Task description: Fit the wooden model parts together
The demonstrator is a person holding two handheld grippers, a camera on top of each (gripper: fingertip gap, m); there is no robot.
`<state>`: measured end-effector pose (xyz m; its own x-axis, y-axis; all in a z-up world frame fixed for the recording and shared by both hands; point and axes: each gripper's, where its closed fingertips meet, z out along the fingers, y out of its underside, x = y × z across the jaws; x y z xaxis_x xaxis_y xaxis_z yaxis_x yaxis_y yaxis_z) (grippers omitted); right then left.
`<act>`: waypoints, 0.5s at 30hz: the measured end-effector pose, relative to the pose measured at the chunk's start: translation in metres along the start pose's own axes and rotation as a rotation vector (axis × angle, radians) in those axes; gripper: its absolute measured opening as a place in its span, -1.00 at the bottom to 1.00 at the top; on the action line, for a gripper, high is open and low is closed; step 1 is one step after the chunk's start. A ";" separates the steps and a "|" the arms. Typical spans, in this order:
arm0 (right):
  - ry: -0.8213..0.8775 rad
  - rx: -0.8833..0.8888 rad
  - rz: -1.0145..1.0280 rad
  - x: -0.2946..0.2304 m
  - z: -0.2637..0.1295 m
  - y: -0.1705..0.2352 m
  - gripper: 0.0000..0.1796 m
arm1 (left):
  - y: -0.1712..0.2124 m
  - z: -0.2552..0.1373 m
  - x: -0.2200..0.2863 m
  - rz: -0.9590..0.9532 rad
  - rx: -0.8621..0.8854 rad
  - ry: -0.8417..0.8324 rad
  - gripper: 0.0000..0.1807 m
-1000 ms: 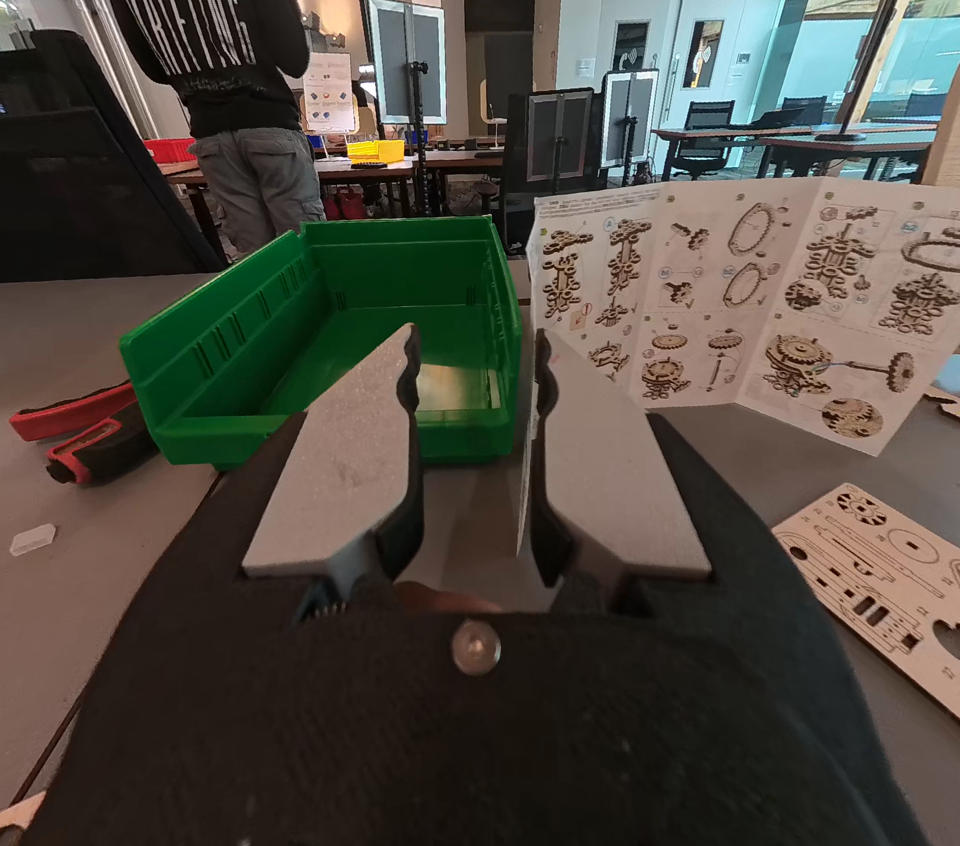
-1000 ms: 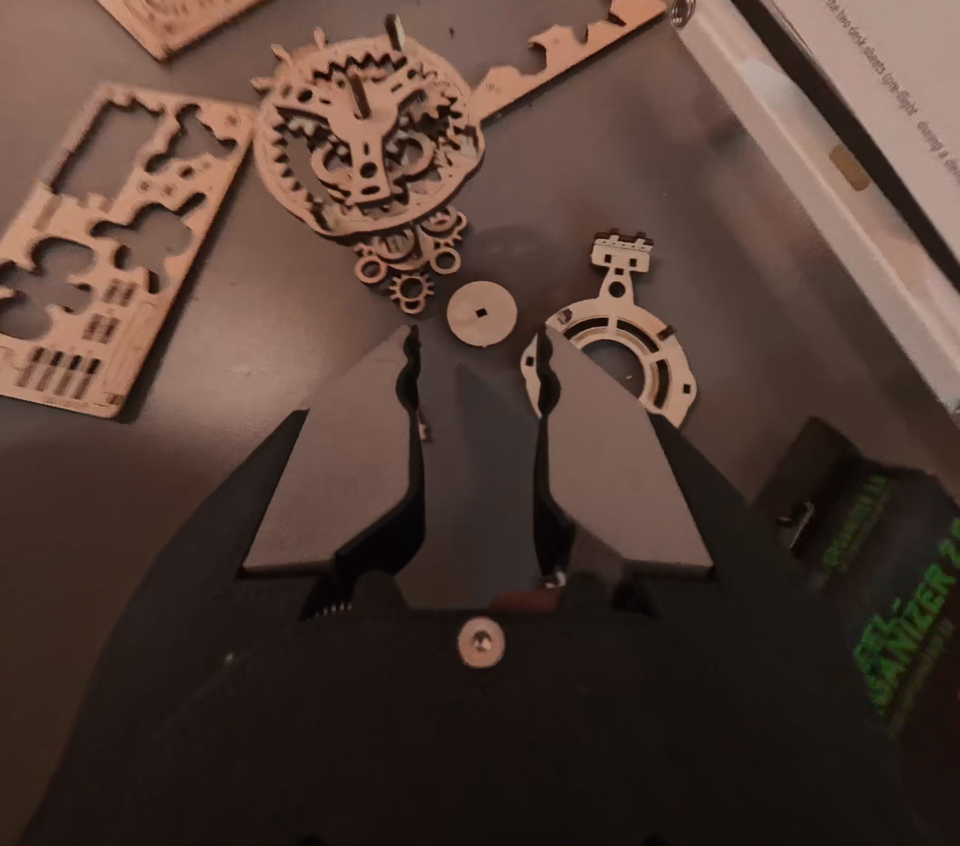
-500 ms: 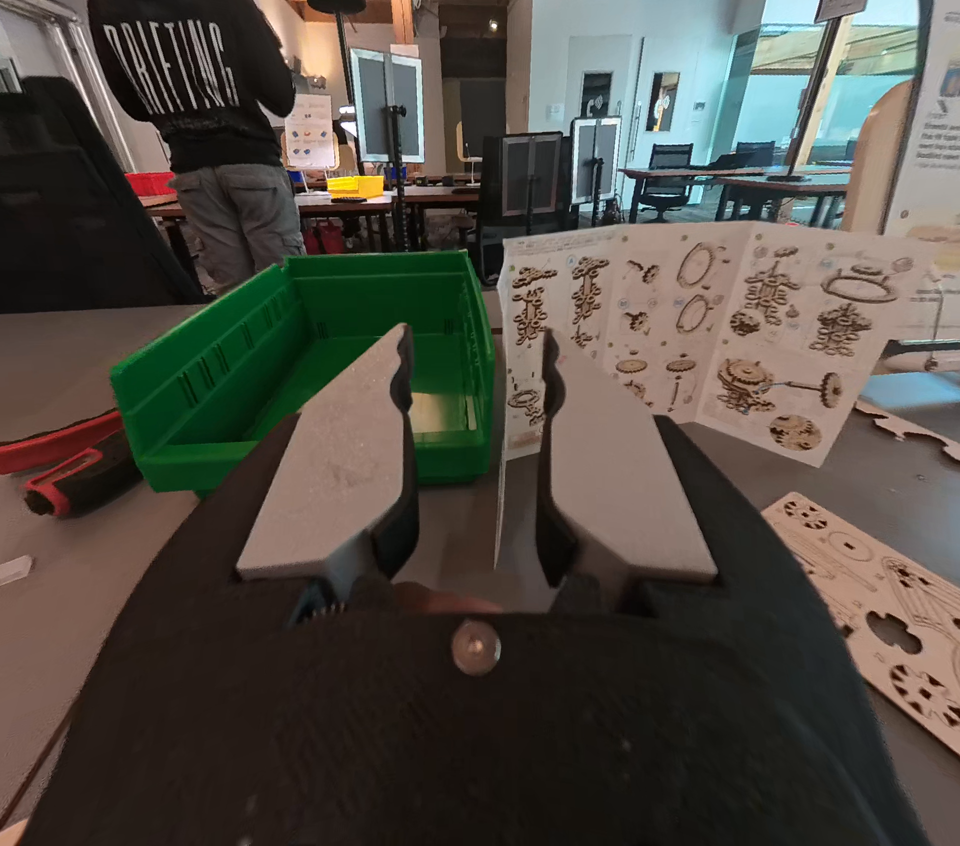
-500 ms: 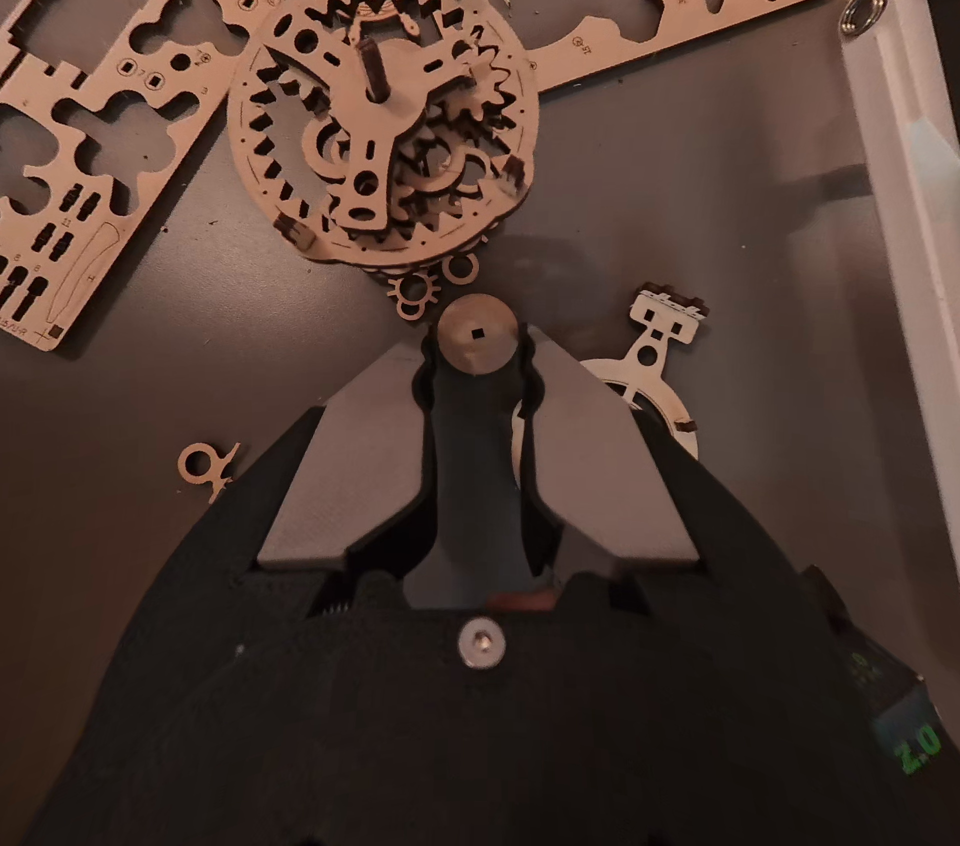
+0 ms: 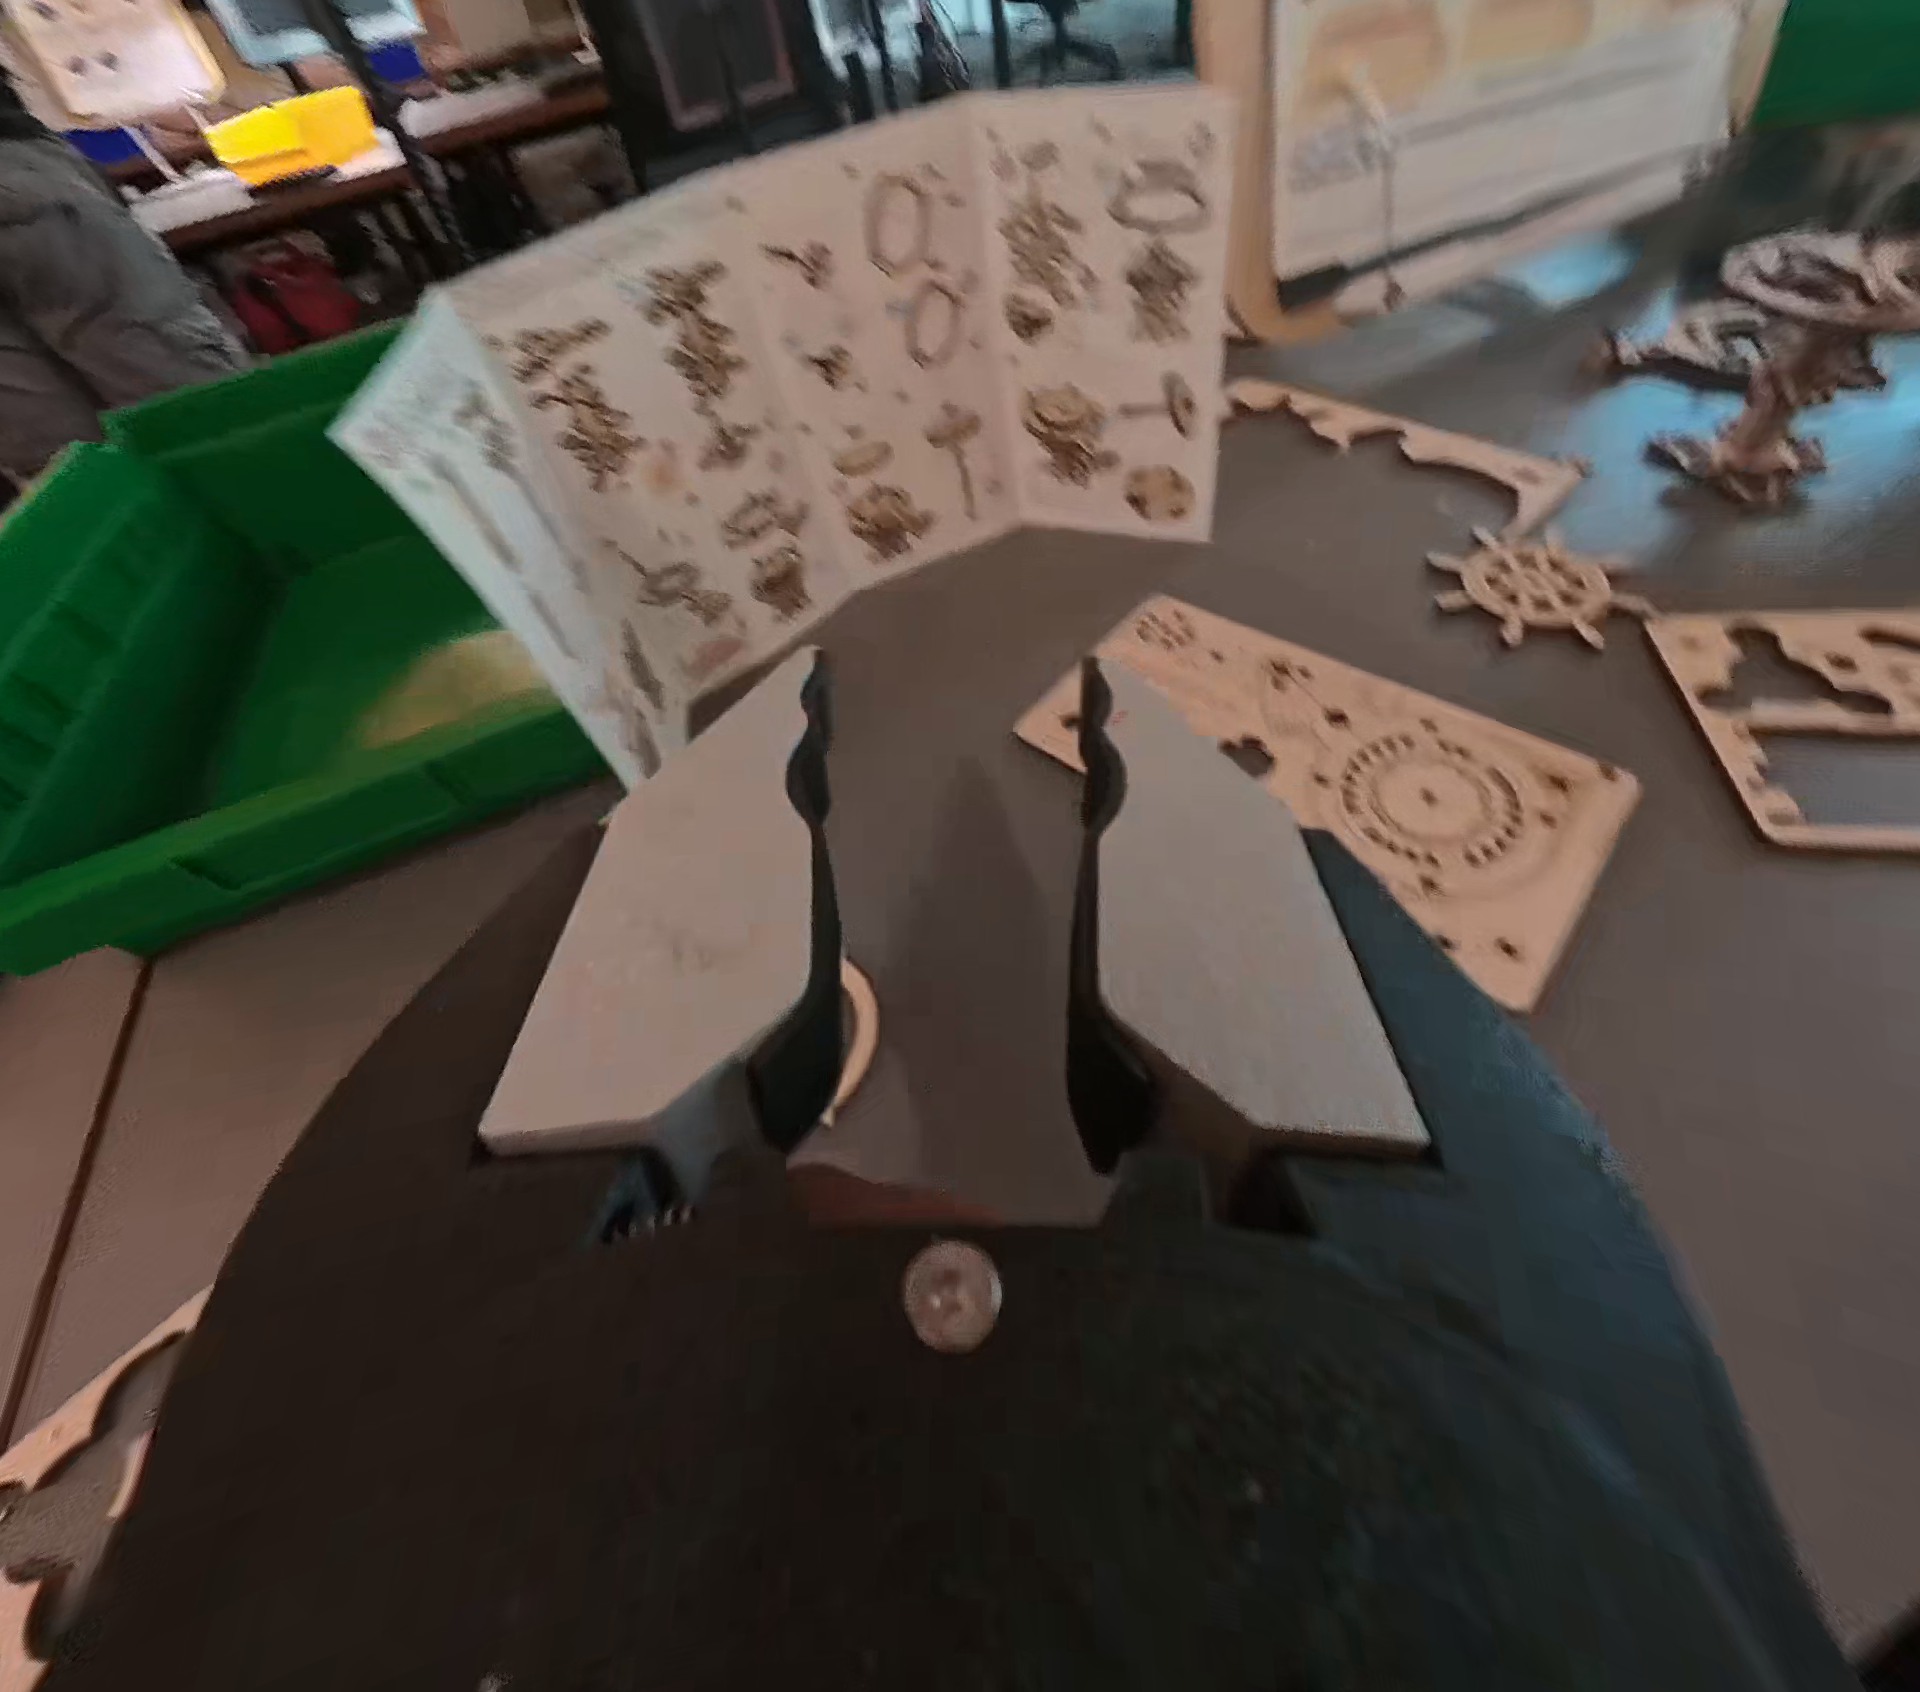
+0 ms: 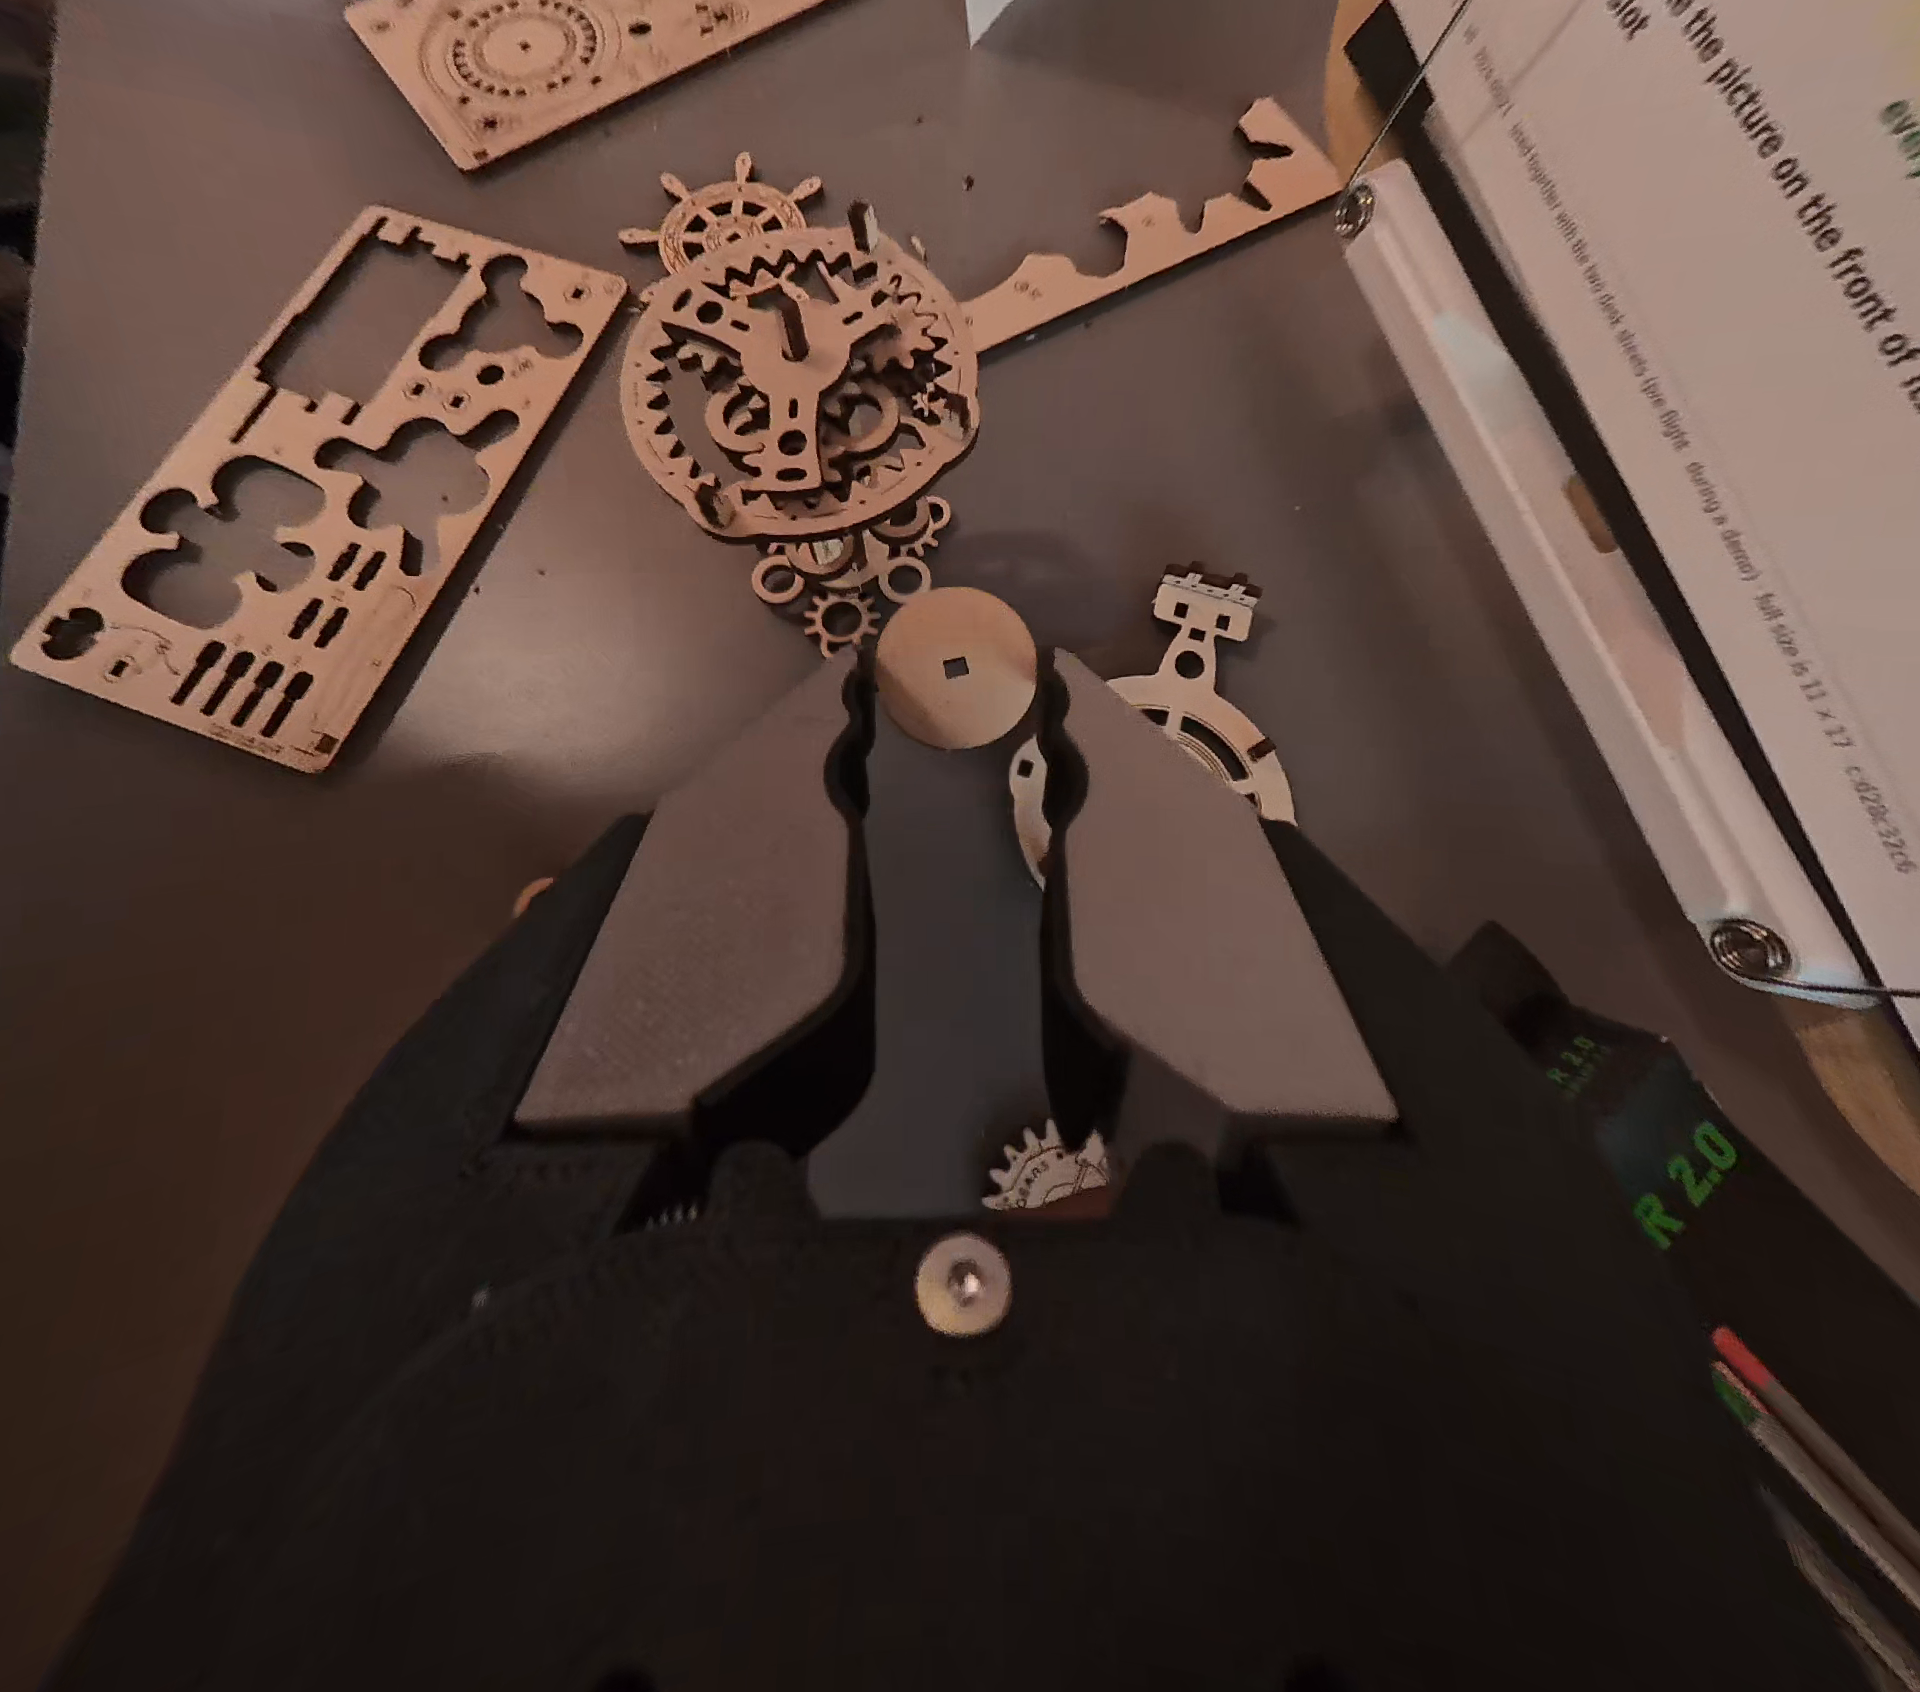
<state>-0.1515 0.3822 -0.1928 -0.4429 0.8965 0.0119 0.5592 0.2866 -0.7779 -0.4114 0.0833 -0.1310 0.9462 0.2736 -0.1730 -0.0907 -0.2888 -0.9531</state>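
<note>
One small wooden disc with a square centre hole now sits between the tips of our right gripper, its jaws closed on the disc's edges. Half a second ago the same disc lay on the bench between jaws only beginning to close; it now appears lifted clear, though the view from above does not settle that. We judge the pick done, and the next step is seating the disc on the upright peg of the gear assembly, which lies just beyond the tips.

Our left gripper has swung right over the past second. Its jaws stand apart with nothing between them, and the view is blurred. It now looks past the folded instruction sheet toward a punched wooden sheet and a ship's-wheel part, seemingly heading in to steady the assembly.

Beside the instruction sheet, the green bin holds only a pale, indistinct patch on its floor; we cannot tell what it is. A ring-shaped part lies on the bench just right of the held disc.
</note>
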 end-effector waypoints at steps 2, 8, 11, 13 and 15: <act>0.009 0.023 0.010 -0.001 -0.004 -0.003 -0.69 | 0.012 0.001 0.025 0.034 -0.048 0.064 -0.61; 0.020 0.080 0.009 -0.001 -0.013 -0.016 -0.69 | 0.028 0.016 0.075 0.039 -0.123 0.219 -0.50; 0.004 0.105 -0.020 -0.003 -0.018 -0.030 -0.69 | 0.011 0.033 0.098 0.033 -0.094 0.326 -0.52; -0.005 0.108 -0.063 -0.006 -0.019 -0.044 -0.70 | -0.007 0.048 0.119 0.053 -0.073 0.406 -0.52; -0.034 0.101 -0.113 -0.014 -0.017 -0.057 -0.70 | -0.024 0.066 0.143 0.092 -0.062 0.489 -0.52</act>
<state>-0.1649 0.3592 -0.1380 -0.5234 0.8481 0.0826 0.4320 0.3476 -0.8322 -0.2942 0.1900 -0.1492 0.9712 -0.2138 -0.1049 -0.1763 -0.3495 -0.9202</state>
